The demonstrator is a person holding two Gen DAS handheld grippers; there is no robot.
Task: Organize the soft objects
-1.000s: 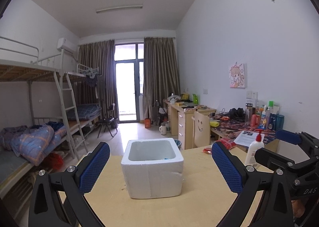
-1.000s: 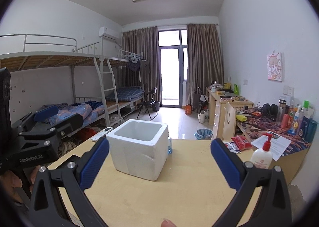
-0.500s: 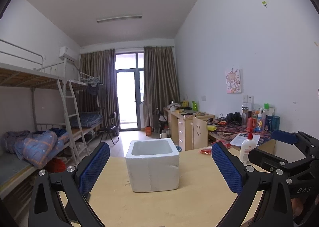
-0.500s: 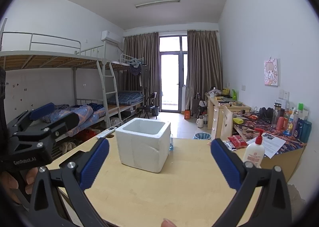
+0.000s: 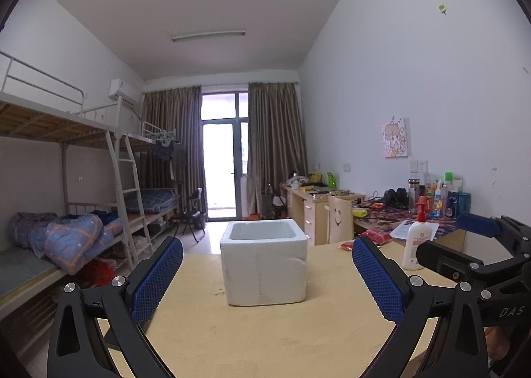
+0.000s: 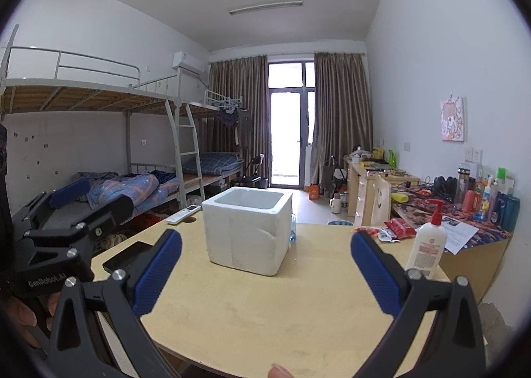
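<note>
A white foam box (image 5: 264, 275) stands open-topped on the wooden table (image 5: 265, 338), straight ahead of both grippers. My left gripper (image 5: 265, 245) is open, its blue pads (image 5: 156, 278) spread wide with nothing between them. My right gripper (image 6: 265, 238) is also open and holds nothing, short of the foam box (image 6: 247, 228). In the left wrist view the right gripper (image 5: 478, 245) shows at the right edge. The left gripper (image 6: 66, 212) shows at the left edge of the right wrist view. The box's inside is mostly hidden.
A lotion pump bottle (image 6: 428, 245) and red snack packets (image 6: 398, 228) sit at the table's right. A remote (image 6: 183, 213) and a dark phone (image 6: 129, 256) lie at the left. A small bottle (image 6: 292, 228) stands behind the box. Bunk beds (image 6: 149, 185) are left, cluttered desks (image 6: 464, 208) right.
Both cameras have drawn back and tilted up a little, so the box looks smaller and more ceiling shows. Both grippers stay open.
</note>
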